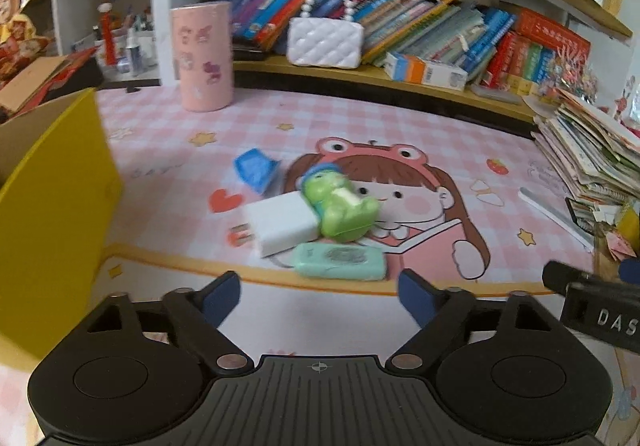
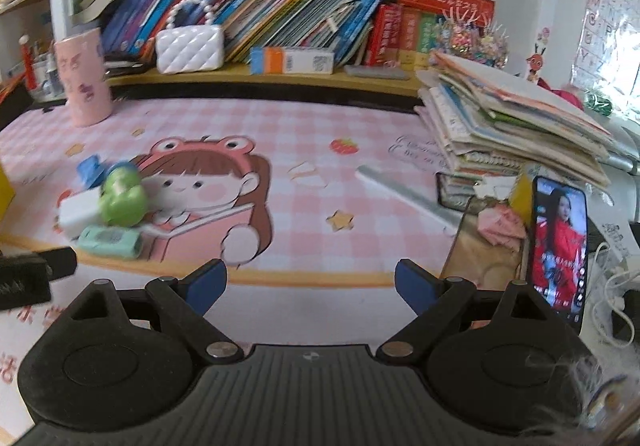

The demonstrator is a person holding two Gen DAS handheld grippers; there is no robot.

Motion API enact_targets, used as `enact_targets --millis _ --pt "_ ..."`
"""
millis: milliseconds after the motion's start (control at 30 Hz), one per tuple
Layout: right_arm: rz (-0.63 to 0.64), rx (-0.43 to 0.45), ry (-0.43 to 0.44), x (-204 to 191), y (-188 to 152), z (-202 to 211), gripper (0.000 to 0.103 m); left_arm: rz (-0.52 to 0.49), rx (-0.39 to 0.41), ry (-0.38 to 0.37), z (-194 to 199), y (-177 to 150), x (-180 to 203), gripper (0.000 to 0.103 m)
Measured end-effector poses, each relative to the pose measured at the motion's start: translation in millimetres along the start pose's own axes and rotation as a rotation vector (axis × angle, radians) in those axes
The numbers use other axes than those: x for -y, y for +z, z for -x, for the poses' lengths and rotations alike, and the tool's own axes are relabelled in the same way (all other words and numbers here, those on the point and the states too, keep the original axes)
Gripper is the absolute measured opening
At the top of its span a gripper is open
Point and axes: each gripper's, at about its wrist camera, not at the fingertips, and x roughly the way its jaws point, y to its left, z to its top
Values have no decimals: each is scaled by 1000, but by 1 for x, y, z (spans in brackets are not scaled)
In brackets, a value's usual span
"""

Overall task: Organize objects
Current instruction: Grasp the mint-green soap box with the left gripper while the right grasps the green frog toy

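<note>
Left gripper spread, empty; mint case just ahead, long axis crosswise. Right gripper spread, empty, farther off.

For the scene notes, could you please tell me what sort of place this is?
Probably a child's study desk at home: a pink cartoon desk mat, a shelf crammed with children's books, and a stack of workbooks at the side.
</note>
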Motion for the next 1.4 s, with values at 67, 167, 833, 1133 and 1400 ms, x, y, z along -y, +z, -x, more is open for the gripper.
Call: enact_targets --millis 67,167,833,1133,1400 --pt "-9 5 -3 3 5 -3 91 -12 -3 -9 -8 2 6 75" --pt "-11 6 -1 4 10 -8 91 -28 -13 -1 -22 5 14 74" --pt "4 -23 154 -23 28 -37 91 10 -42 30 -7 3 -18 69" --pt "54 -57 355 -98 59 -95 80 118 -39 73 53 -14 -58 69" --pt "149 -153 419 -131 57 -130 45 141 -9 90 74 -17 -65 69"
